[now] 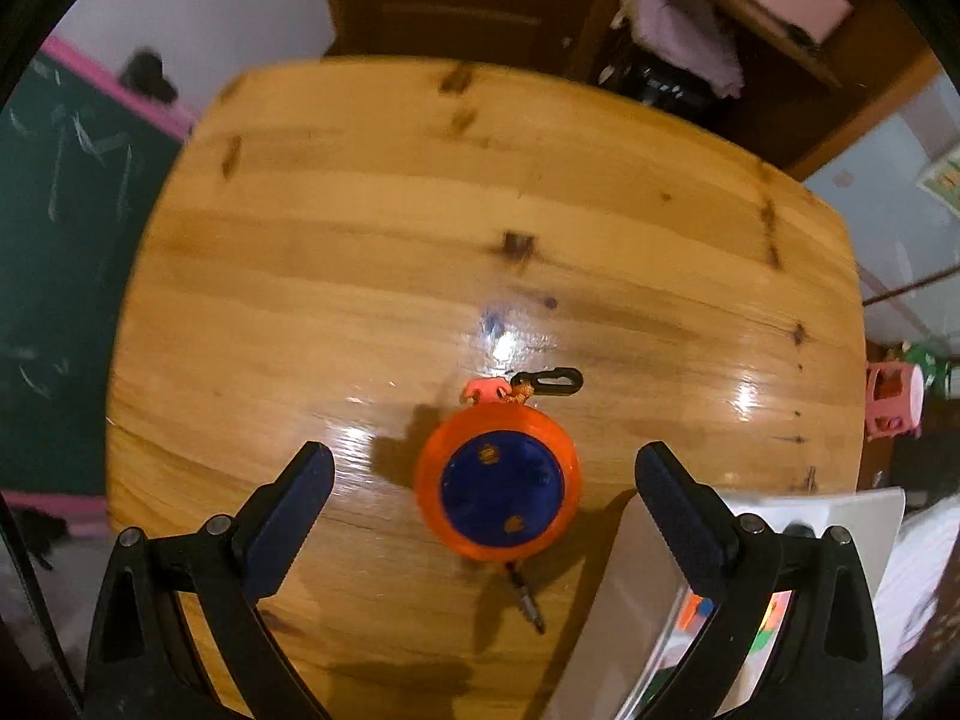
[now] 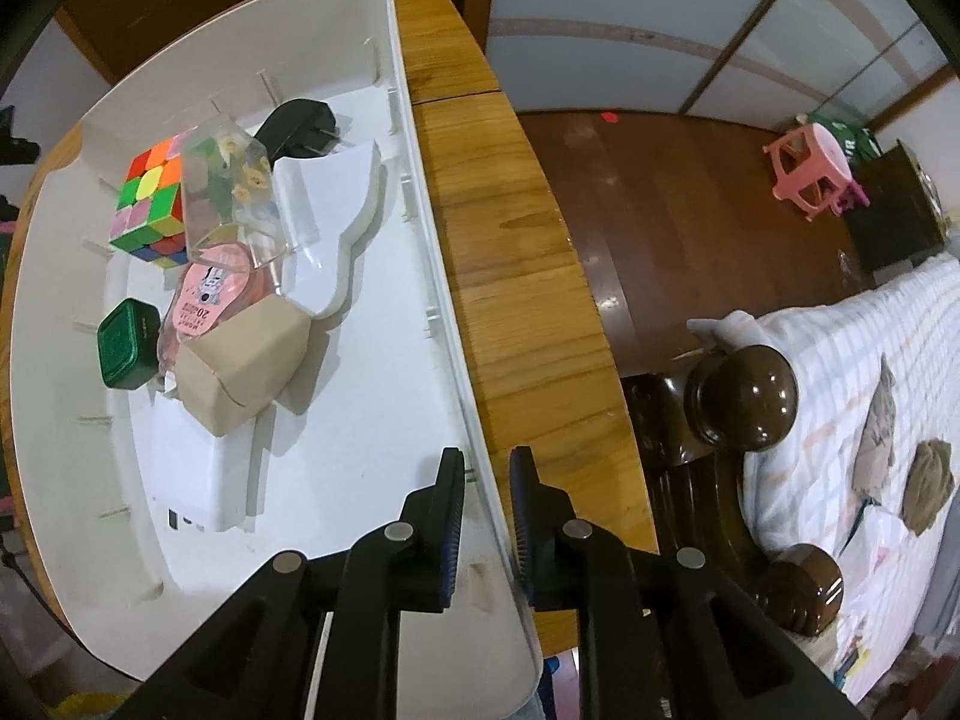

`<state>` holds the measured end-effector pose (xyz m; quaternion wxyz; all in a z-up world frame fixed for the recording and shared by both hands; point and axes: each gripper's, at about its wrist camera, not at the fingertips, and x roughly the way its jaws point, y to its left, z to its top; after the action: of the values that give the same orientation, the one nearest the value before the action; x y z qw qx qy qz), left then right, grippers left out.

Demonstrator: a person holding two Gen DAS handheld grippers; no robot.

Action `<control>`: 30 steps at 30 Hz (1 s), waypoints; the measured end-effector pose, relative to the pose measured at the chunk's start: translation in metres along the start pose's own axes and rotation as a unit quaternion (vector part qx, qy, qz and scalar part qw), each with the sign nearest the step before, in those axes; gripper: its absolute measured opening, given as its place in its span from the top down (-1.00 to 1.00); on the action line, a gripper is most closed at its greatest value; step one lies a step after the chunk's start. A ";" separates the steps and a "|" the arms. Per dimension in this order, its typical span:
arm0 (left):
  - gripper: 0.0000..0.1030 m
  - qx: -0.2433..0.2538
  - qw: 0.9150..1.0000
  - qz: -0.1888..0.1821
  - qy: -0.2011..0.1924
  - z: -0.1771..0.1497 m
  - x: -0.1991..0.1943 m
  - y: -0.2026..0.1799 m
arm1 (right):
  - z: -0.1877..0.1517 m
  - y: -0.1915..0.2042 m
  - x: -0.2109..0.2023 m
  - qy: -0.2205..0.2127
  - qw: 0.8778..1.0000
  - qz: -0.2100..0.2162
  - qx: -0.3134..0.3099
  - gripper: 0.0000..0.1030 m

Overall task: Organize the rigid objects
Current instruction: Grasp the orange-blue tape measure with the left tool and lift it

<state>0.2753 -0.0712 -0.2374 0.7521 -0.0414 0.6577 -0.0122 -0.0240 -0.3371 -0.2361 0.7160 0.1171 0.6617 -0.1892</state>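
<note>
Filling up nicely, the white bin [image 2: 420, 192] is already holding a cube [image 2: 150, 204], a green box [image 2: 127, 343], a plug [image 2: 297, 127] and packets, while the orange reel [image 1: 497, 483] is lying low-centre on the table [image 1: 360, 252], waiting. The left gripper [image 1: 483, 474] is hanging wide open over the reel, empty; the right gripper [image 2: 487, 516] is straddling the bin's wall, jaws narrow, pads seemingly just off it

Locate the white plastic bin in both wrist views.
Left wrist: the white plastic bin sits at the lower right edge, partly hidden behind the right finger of the left hand-held gripper.
Right wrist: it fills the left half, its near wall between the fingers of the right hand-held gripper.
Shared landmark: the glossy wooden table.
</note>
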 end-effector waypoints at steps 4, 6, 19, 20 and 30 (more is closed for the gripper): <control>-0.95 -0.043 0.998 -0.005 0.035 0.005 0.023 0.006 | -0.001 0.001 -0.002 -0.004 1.000 -0.007 0.007 0.64; -0.95 -0.062 0.997 -0.007 0.053 0.004 0.033 0.008 | -0.002 0.002 -0.002 -0.006 1.000 -0.010 0.009 0.63; -0.95 -0.117 0.989 0.001 0.093 -0.007 0.060 0.003 | -0.003 0.001 -0.003 -0.009 1.000 -0.008 0.015 0.62; -0.95 -0.118 0.989 0.005 0.094 -0.010 0.061 0.004 | -0.003 0.001 -0.003 -0.010 1.000 -0.008 0.015 0.62; -0.87 -0.138 0.986 0.017 0.088 -0.041 0.065 0.024 | -0.006 0.000 -0.004 -0.009 1.000 -0.006 0.013 0.62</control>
<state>0.2423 -0.0544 -0.3084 0.6785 -0.1320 0.7173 0.0878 -0.0300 -0.3338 -0.2330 0.7191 0.1205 0.6536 -0.2028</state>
